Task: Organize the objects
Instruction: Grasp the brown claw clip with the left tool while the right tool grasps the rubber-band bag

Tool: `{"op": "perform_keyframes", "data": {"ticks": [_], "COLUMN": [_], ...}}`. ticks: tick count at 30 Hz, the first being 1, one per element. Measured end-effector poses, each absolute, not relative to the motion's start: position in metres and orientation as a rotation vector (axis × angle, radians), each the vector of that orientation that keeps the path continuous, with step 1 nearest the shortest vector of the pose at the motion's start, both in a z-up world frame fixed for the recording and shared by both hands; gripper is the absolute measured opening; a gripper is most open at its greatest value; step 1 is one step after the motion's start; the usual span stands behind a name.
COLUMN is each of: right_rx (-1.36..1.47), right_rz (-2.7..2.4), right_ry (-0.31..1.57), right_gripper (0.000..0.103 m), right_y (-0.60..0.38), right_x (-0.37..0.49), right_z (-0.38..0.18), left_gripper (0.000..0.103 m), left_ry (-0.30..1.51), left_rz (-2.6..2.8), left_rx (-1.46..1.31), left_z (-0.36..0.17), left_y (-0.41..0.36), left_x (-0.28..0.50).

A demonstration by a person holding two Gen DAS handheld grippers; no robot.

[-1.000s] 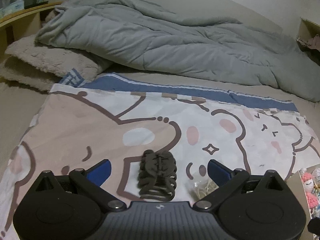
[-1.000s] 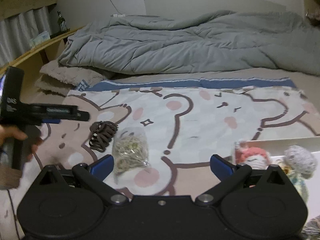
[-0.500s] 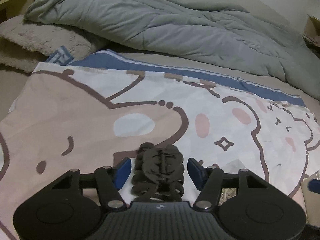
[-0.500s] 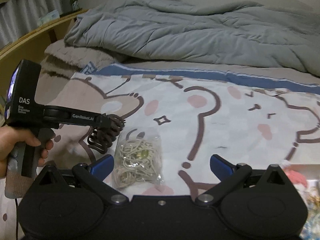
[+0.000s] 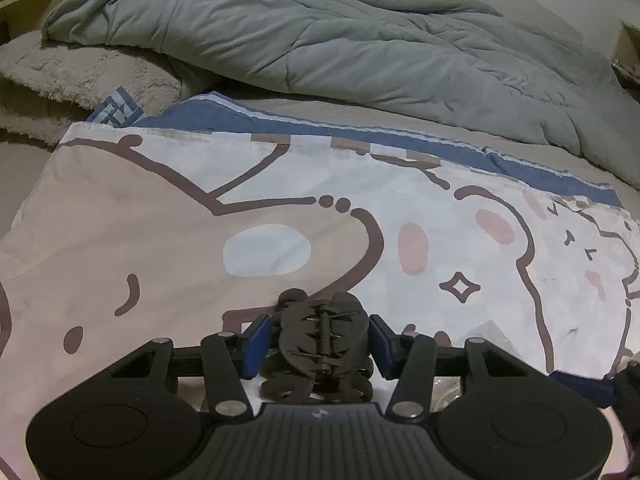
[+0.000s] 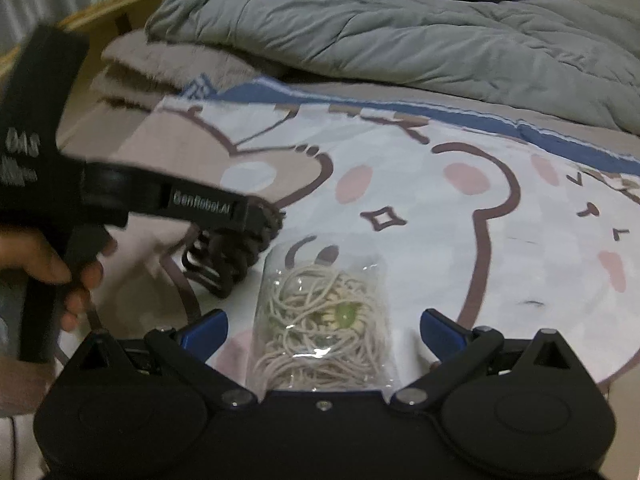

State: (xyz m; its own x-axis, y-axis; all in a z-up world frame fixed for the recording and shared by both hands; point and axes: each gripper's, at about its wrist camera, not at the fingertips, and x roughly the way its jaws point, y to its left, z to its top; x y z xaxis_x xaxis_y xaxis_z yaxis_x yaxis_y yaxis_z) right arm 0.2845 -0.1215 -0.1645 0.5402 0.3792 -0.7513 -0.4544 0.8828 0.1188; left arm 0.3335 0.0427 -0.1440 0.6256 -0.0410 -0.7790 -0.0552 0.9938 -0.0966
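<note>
My left gripper (image 5: 320,338) is shut on a dark brown hair claw clip (image 5: 322,340), its blue pads pressing both sides of the clip just above the bear-print sheet (image 5: 160,240). The right wrist view shows the same clip (image 6: 224,258) held in the left gripper (image 6: 260,220). My right gripper (image 6: 324,324) is open, its blue fingers on either side of a clear bag of beige hair ties (image 6: 324,320) lying on the sheet (image 6: 440,208).
A rumpled grey duvet (image 5: 340,40) covers the far half of the bed. A beige fluffy blanket (image 5: 72,76) lies at the far left. A wooden ledge (image 6: 108,8) runs along the left wall. A hand (image 6: 48,260) holds the left gripper's handle.
My left gripper closed from wide open onto the hair clip. My right gripper moved left and forward over the bag of hair ties, staying open; the crochet toys left its view.
</note>
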Motion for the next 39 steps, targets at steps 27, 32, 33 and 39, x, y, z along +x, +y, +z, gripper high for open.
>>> {"op": "perform_keyframes", "data": {"ticks": [27, 32, 33, 39], "right_rx": [-0.062, -0.052, -0.05, -0.005], "right_rz": [0.375, 0.351, 0.347, 0.33], "right_ry": [0.838, 0.806, 0.798, 0.757], "right_gripper": [0.061, 0.061, 0.061, 0.061], "right_y": [-0.16, -0.177, -0.181, -0.202], "right_x": [0.265, 0.252, 0.249, 0.228], "right_z": [-0.123, -0.098, -0.093, -0.066], "left_gripper": [0.045, 0.045, 0.045, 0.045], "left_ry": [0.876, 0.849, 0.843, 0.822], "left_rz": [-0.025, -0.048, -0.055, -0.09], "left_rx": [-0.084, -0.078, -0.075, -0.064], "left_z": [-0.098, -0.07, -0.064, -0.038], "left_y": [0.024, 0.012, 0.009, -0.008], "left_x": [0.298, 0.277, 0.271, 0.242]}}
